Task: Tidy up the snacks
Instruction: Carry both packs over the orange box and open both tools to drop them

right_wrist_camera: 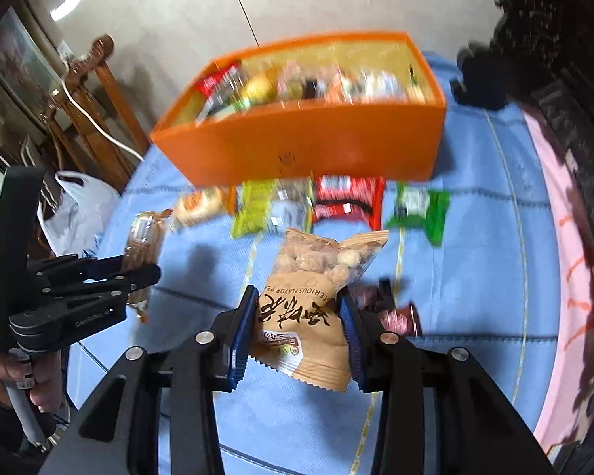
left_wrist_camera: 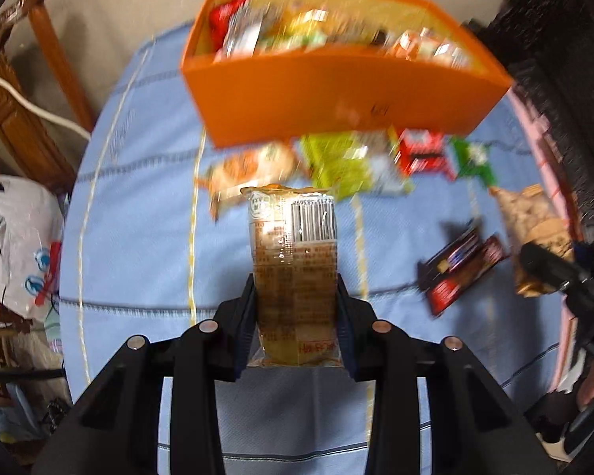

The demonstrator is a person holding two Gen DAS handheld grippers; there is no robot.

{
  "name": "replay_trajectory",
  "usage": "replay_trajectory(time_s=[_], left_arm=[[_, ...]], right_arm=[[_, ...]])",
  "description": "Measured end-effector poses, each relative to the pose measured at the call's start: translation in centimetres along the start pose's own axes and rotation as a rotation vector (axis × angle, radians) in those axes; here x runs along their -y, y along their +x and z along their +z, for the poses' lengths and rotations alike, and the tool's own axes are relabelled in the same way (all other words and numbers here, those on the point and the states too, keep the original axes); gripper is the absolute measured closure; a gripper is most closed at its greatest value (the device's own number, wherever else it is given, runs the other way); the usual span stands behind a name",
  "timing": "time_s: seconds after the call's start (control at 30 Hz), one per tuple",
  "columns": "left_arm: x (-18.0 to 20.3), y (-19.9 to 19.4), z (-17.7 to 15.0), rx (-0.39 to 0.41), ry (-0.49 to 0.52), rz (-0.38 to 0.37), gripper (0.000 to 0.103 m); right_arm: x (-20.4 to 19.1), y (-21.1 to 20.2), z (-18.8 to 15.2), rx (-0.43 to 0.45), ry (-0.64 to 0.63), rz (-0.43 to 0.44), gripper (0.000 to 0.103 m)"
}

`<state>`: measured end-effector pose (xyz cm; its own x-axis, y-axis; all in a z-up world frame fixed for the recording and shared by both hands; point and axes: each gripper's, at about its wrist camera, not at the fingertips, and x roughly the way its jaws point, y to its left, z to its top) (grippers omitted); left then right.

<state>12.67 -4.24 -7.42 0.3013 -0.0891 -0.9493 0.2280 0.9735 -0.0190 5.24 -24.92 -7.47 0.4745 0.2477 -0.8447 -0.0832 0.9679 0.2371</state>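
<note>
Both tongs loaded. My left gripper [left_wrist_camera: 297,312] is clenched on a clear-wrapped pastry pack [left_wrist_camera: 295,273]; my right gripper [right_wrist_camera: 299,332] grasps a kraft bag of nuts [right_wrist_camera: 313,308]. Both are held above the blue tablecloth [right_wrist_camera: 475,277], short of the orange box [right_wrist_camera: 316,146]. I'd clear its near wall before letting go, one hand at a time, into the emptier end.

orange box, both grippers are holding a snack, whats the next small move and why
Probably carry the left gripper forward and up over the orange box: it is shut on the brown cake pack, and the box's open top lies just ahead.
</note>
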Motion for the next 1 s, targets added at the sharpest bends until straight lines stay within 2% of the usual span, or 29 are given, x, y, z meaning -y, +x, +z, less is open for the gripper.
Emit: replay_trajectory(time_s=[0.23,0.5,0.73,1.0], left_arm=[[1.4,-4.6,5.7,0.135,0.019,0.000,0.068],[1.7,-6.1,13.3,0.225,0.032,0.025,0.068],[1.2,-4.8,18.2,0.254,0.006,0.032,0.068],[1.3,-1.8,21.1,0.236,0.003,0.040,0.068]], right_arm=[[-0.9,-3.1,5.4,0.141,-0.048,-0.012,0.063],[-0.7,-2.9,13.3,0.241,-0.065,-0.012,0.063],[-0.1,-0.4,18.2,0.258,-0.052,-0.020,0.063],[0.9,2.8,20.5,0.233,-0.024,-0.029,0.063]])
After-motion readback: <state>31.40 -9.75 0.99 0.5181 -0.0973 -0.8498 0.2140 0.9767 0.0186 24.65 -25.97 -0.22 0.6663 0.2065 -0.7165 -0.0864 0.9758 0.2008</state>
